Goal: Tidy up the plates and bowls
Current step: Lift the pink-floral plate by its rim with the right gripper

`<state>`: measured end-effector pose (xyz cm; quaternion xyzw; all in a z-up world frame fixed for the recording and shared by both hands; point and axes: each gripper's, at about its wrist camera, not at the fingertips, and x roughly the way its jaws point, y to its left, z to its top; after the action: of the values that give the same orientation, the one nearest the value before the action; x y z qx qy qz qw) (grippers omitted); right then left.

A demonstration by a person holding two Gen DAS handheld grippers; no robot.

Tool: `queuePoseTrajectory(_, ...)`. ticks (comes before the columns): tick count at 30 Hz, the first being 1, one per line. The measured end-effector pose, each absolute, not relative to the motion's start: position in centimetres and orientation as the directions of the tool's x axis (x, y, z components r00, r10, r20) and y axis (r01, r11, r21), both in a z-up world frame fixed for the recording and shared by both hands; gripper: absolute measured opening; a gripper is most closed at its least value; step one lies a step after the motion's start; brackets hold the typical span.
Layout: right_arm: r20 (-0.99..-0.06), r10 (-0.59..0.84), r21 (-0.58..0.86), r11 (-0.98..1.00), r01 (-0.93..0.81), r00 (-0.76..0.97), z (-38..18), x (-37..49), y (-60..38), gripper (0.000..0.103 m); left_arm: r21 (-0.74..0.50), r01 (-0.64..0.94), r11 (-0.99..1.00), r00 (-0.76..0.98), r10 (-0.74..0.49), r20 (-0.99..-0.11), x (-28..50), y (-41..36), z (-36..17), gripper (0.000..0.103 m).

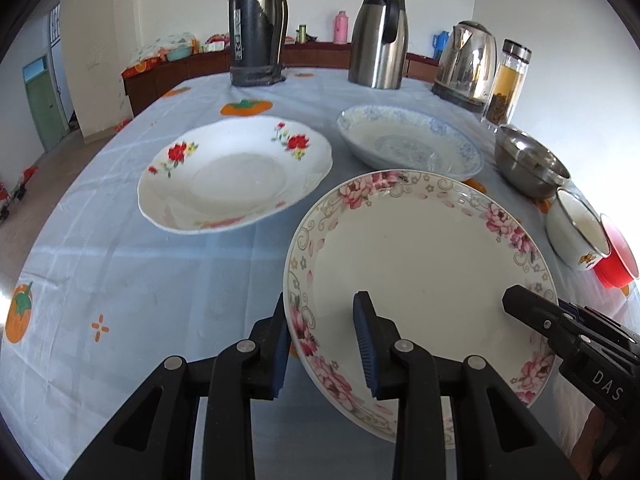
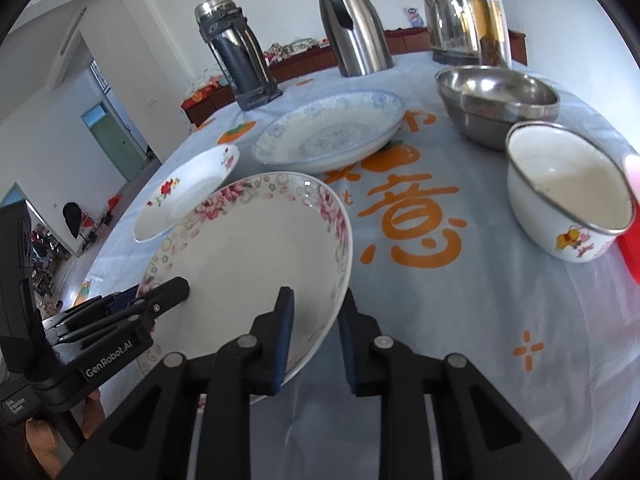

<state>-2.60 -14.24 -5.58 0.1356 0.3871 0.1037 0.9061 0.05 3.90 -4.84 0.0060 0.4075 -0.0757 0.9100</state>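
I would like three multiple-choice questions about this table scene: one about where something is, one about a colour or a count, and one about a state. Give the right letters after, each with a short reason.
1. Where does the steel bowl stand?
A. Between the enamel cup and the glass tea bottle
B. On the red-flower plate
C. Beside the dark flask

2. How many plates are in view?
A. Two
B. Three
C. Five

3. What is the state of the pink-flower plate?
A. Lying alone, untouched
B. Gripped at its rim by both claws
C. Stacked under the blue-pattern plate

Answers:
1 A: the bowl sits between cup and bottle along the table's right side.
2 B: red-flower, blue-pattern and pink-flower plates.
3 B: the left claw and the right claw each clamp its rim, on opposite sides.
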Motion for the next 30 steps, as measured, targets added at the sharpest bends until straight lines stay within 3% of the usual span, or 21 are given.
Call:
queuePoseTrajectory(14,-0.623,0.269,0.359,0.933,-0.037,0.734,-2.0,1.1,-16.7,0.022,-0.035,0.175,0.984,0.718,-0.152,-0.68,4.2,1.7,-1.3,0.032)
queuePoseTrajectory(30,-0.652,0.226,0.395,0.916,0.07,0.724,-3.1,8.7,-19.1,0.022,-0.024,0.193,0.981,0.693,-0.154,-0.705,13.3,-1.1,-2.7,0.033)
